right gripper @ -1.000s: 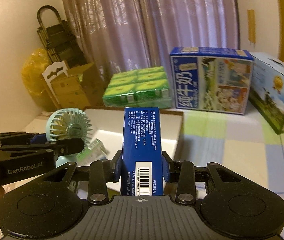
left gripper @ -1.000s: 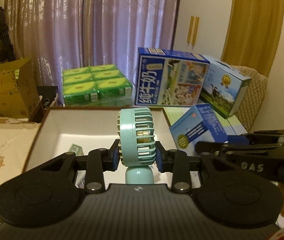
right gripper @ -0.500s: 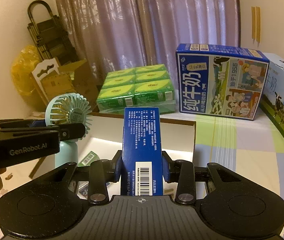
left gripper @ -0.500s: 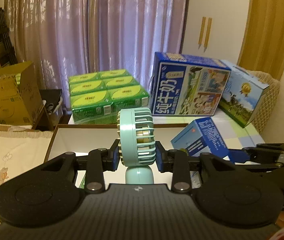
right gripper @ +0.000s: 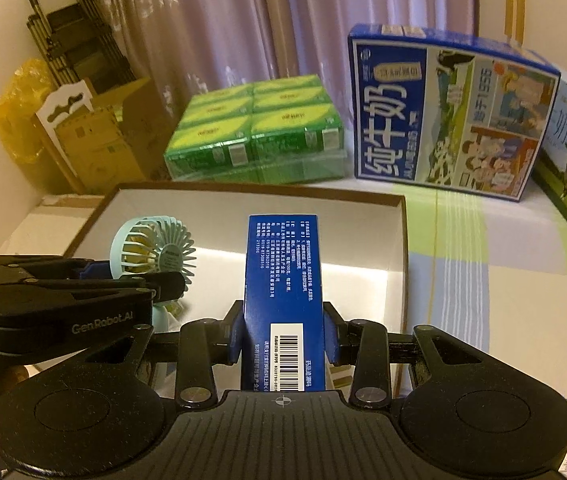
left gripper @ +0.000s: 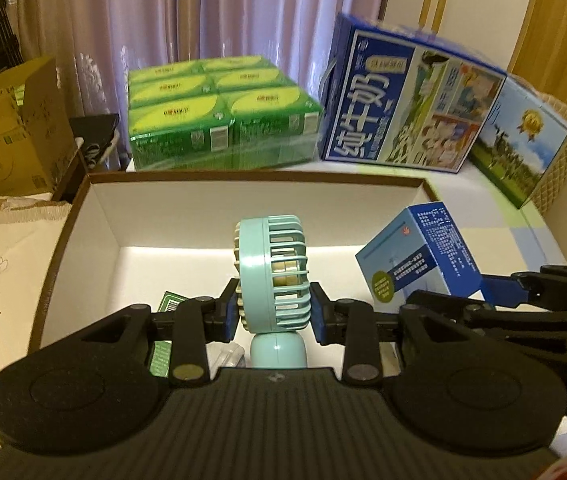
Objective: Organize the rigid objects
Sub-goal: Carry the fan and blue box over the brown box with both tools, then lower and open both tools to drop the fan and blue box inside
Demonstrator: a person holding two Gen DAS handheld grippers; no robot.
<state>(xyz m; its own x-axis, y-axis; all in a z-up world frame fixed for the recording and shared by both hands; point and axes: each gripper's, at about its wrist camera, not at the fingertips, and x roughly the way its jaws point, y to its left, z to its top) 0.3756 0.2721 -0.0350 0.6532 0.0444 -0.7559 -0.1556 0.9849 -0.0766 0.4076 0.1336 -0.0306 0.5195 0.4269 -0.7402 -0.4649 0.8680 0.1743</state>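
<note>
Quick count, going off the open white box (left gripper: pixel 95 216) as the landmark. Over it: one mint fan (left gripper: pixel 273 276), one blue carton (right gripper: pixel 283 280), two grippers. Behind it: one shrink-wrapped green pack (left gripper: pixel 219 116) showing six boxes on top, plus two milk cases (left gripper: pixel 411 100). Left of it: one brown cardboard box (left gripper: pixel 11 132).

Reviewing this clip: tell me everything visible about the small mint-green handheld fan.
The small mint-green handheld fan looks like smooth plastic: a round slatted cage with a yellowish hub inside, on a rounded stubby handle. It stands upright, clamped at the cage's front and back faces by the left gripper, whose blue-padded fingers press it. It is held over the open white-lined brown cardboard box; whether its base touches anything is hidden.
</note>
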